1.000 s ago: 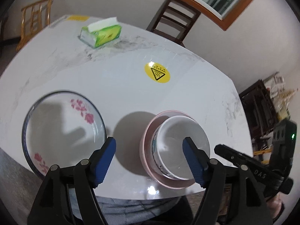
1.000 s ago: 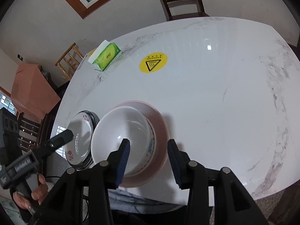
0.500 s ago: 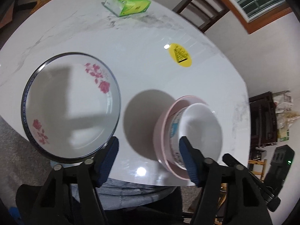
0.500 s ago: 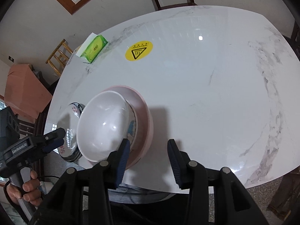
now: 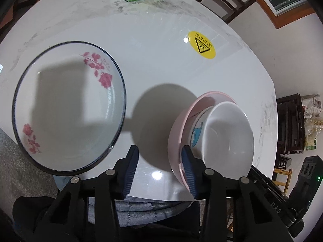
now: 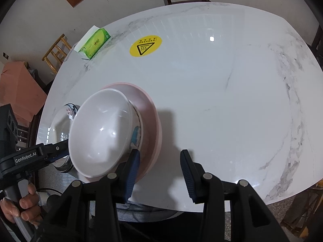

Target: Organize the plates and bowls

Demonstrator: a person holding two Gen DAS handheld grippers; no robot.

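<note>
**Both tongs apart above the near desk edge**

Left tongs (image 5: 159, 167) stand apart and hold nothing; I see them at the bottom middle of the left wrist view, above the near edge of the white marble desk (image 5: 161, 40). At the left of that frame lies the flowered plate (image 5: 68, 109) with its dark rim and pink roses, partly over the desk edge. At the lower right sits the white bowl (image 5: 230, 139) inside the pink bowl (image 5: 177, 125). The right finger of my left tongs overlaps the pink rim in the picture, but I cannot tell if it touches.

Right tongs (image 6: 159, 169) are apart and empty too, at the bottom middle of their frame. Their left finger is just beside the stacked bowls, which fill the left centre. A yellow warning sticker (image 6: 145, 45) and a green tissue box (image 6: 94, 42) lie in the upper left, well apart from the dishes.
</note>
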